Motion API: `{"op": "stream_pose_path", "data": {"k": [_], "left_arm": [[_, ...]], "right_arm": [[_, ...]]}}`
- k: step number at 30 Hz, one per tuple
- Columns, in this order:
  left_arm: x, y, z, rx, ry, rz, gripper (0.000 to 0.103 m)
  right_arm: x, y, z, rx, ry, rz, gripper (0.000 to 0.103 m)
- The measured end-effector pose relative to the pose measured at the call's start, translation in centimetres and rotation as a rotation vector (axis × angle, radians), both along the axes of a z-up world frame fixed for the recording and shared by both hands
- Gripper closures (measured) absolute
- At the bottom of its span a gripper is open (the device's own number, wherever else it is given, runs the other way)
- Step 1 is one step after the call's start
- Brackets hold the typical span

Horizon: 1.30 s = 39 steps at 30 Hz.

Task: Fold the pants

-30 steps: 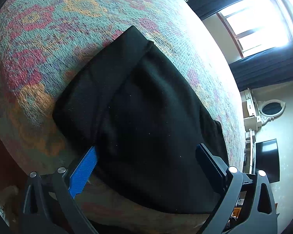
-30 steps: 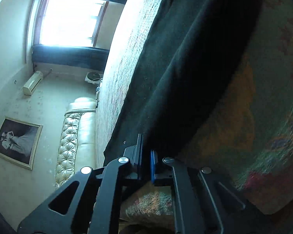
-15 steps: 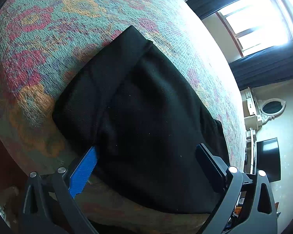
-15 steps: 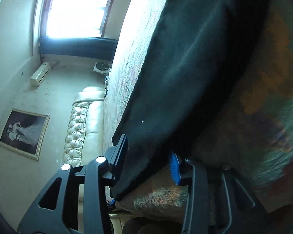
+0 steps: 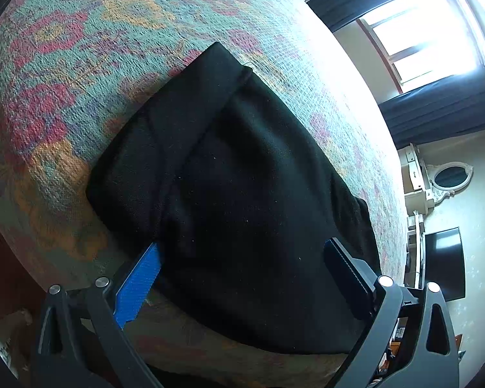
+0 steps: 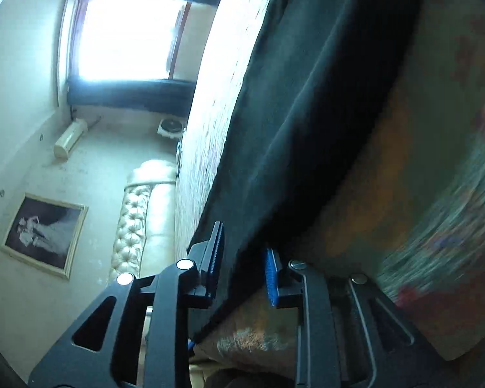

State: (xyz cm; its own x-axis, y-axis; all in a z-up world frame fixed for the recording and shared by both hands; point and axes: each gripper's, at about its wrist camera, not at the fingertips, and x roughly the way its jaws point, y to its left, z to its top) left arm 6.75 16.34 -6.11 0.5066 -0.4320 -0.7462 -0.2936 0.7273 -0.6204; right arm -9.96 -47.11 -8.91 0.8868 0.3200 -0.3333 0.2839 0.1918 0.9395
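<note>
Pants, black and already folded into a compact block, lie on the floral bed close to its near edge, with one end reaching that edge and drooping slightly over it. In the left wrist view the long axis of the block runs away from us, from the near edge toward the far side of the bed, and a narrower folded layer shows along its left side.

Our left gripper stands at the near end of the block with its jaws wide apart, the blue pad at the left edge of the cloth and the dark pad over the right part; the pads do not press on anything that we can see.

Our right gripper meets the near edge of the pants from a low, nearly level angle. Its jaws have just been closing, and the hem of the cloth sits between them, but a gap shows at each pad, so we judge the grip not yet made.

The coming move turns on that near hem: it lies straight ahead of both pairs of jaws, and the right hand looks nearer to taking it. We would expect the cloth to sag and slip if only one corner is pinched.
</note>
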Motion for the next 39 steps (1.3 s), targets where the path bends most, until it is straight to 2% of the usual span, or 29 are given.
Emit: {"op": "stream_pose_path", "data": {"k": [3,5,8,10,11,12,13,14,16,19,22,25,27,28,30,31,32,34,36,39], "left_arm": [[0.0,0.0,0.0,-0.002,0.000,0.001,0.006],[0.0,-0.1,0.0,0.001,0.000,0.000,0.006],[0.0,-0.2,0.1,0.005,-0.001,-0.001,0.006],[0.1,-0.3,0.1,0.010,-0.001,-0.005,0.006],[0.1,-0.4,0.1,0.013,-0.001,-0.007,0.006],[0.1,-0.5,0.1,0.016,-0.001,-0.009,0.006],[0.1,-0.5,0.1,0.017,-0.001,-0.010,0.006],[0.1,-0.5,0.1,0.018,-0.002,-0.011,0.006],[0.1,-0.5,0.1,0.015,-0.003,-0.013,0.006],[0.2,-0.3,0.0,0.010,-0.006,-0.017,0.006],[0.2,-0.3,0.0,0.014,-0.006,-0.024,0.006],[0.3,-0.1,0.0,0.013,-0.004,-0.027,0.006],[0.3,0.0,0.0,0.009,-0.003,-0.023,0.006],[0.3,0.0,0.0,0.009,-0.003,-0.023,0.006],[0.4,0.0,-0.1,0.013,-0.002,-0.025,0.006],[0.4,0.0,0.0,0.015,-0.002,-0.026,0.006],[0.4,0.0,0.0,0.016,-0.001,-0.025,0.006],[0.5,-0.1,0.0,0.019,0.002,-0.026,0.006],[0.6,-0.2,0.1,0.025,0.004,-0.025,0.006],[0.6,-0.6,0.2,0.044,0.006,-0.034,0.006]], "right_arm": [[-2.1,-4.4,0.3,-0.042,0.027,-0.158,0.080],[-3.6,-7.1,0.1,-0.060,0.053,-0.247,0.090],[-7.1,-11.3,-0.4,-0.073,0.074,-0.413,0.091],[-8.5,-13.4,-0.2,-0.081,0.123,-0.466,0.090],[-8.6,-14.2,0.0,-0.078,0.117,-0.441,0.087],[-8.1,-14.9,0.2,-0.069,0.105,-0.388,0.079],[-7.5,-15.5,0.7,-0.077,0.099,-0.350,0.062],[-6.8,-15.8,1.3,-0.100,0.098,-0.334,0.053],[-4.7,-16.8,2.5,-0.137,0.070,-0.261,0.042],[-1.2,-18.1,3.3,-0.175,0.064,-0.133,0.042],[2.2,-18.8,3.3,-0.223,0.122,-0.019,0.041],[5.0,-18.3,3.0,-0.212,0.127,0.123,0.040],[6.7,-17.4,3.5,-0.257,0.164,0.195,0.038],[7.0,-16.8,3.9,-0.276,0.180,0.217,0.038],[7.3,-15.8,4.1,-0.302,0.218,0.260,0.049],[7.3,-15.3,4.0,-0.303,0.238,0.295,0.073],[7.6,-14.9,3.8,-0.294,0.250,0.324,0.084],[7.4,-13.7,4.6,-0.333,0.279,0.318,0.085],[7.3,-13.2,5.5,-0.317,0.284,0.277,0.086],[8.3,-12.0,8.1,-0.349,0.266,0.255,0.086]]}}
